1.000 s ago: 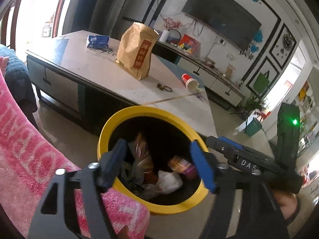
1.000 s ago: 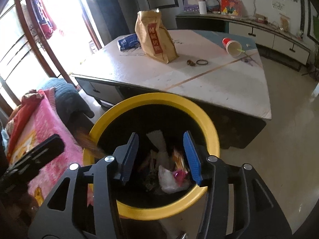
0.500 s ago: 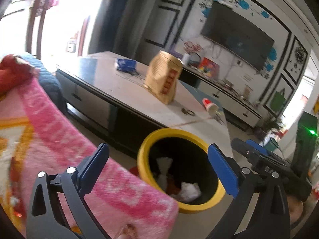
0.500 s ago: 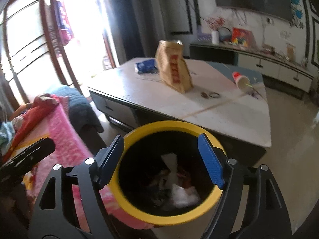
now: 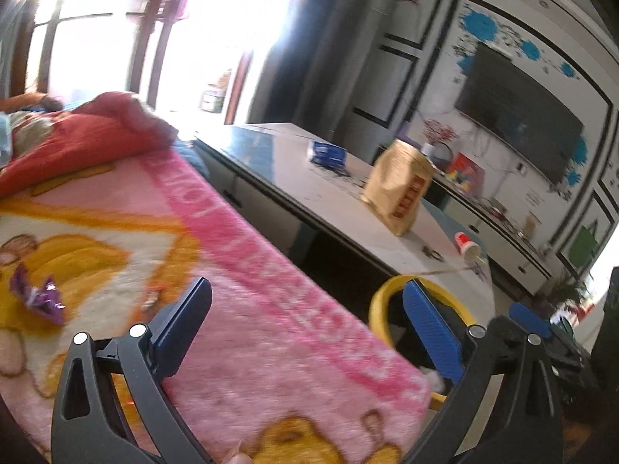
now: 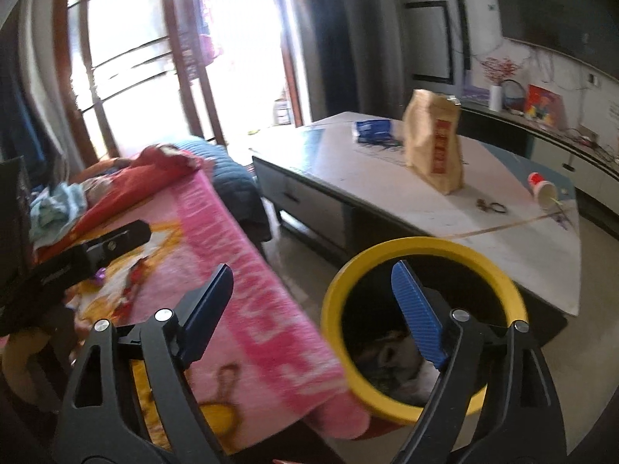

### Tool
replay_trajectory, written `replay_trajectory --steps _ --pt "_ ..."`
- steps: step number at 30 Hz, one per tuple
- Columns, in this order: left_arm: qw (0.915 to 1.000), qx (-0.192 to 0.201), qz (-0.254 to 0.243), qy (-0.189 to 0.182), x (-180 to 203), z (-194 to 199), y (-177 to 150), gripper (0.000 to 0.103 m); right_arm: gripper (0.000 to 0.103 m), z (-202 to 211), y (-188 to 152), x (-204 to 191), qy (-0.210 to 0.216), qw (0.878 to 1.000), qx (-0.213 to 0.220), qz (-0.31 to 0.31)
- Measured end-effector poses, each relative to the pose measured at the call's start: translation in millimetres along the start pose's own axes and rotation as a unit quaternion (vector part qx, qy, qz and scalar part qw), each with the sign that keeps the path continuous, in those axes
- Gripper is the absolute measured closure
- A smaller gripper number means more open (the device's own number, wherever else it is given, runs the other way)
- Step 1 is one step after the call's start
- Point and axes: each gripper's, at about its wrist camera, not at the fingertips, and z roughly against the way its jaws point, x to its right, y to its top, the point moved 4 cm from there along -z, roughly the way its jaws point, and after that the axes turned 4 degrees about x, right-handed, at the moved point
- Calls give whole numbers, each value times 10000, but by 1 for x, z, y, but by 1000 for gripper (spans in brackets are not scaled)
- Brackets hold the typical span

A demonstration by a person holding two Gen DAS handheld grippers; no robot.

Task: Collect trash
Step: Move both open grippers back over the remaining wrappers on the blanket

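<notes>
A yellow-rimmed black bin (image 6: pixel 425 243) holds crumpled wrappers (image 6: pixel 394 352); in the left wrist view its rim (image 5: pixel 381 297) shows at lower right. My left gripper (image 5: pixel 305 290) hangs wide open over a pink blanket (image 5: pixel 271 270), nothing between its fingers. A purple wrapper (image 5: pixel 38 297) lies on the blanket to its left. My right gripper (image 6: pixel 313 270) has its jaws opening and empty, between the blanket's edge and the bin. On the coffee table (image 6: pixel 348 178) stand a brown paper bag (image 6: pixel 435 143), a blue packet (image 6: pixel 373 127) and a tipped red paper cup (image 6: pixel 543 189).
Red and blue bedding (image 6: pixel 154 166) is piled at the blanket's far end by a bright window. A TV cabinet (image 5: pixel 503 232) runs along the far wall. Small dark items (image 6: pixel 493 205) lie near the cup. A strip of floor separates blanket, bin and table.
Both views swung left, away from above the bin and toward the pink blanket. Both pairs of jaws spread wider. The purple wrapper came into the left wrist view.
</notes>
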Motion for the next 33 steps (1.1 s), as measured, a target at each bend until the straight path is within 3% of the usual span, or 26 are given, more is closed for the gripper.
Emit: replay_trajectory --steps 13,25,29,33 --pt "9951 267 557 769 -80 30 6 7 27 -17 -24 -83 660 9953 -363 616" --pt "9809 383 1160 1511 -159 62 -1 7 27 -56 -39 -158 1283 9838 -758 994" --pt "9766 285 1393 1612 -180 64 -7 7 28 -77 -48 -180 1551 9776 -1119 881" --pt "9722 170 1743 1553 -200 61 -16 7 36 -94 -57 -199 1664 9720 -1364 949"
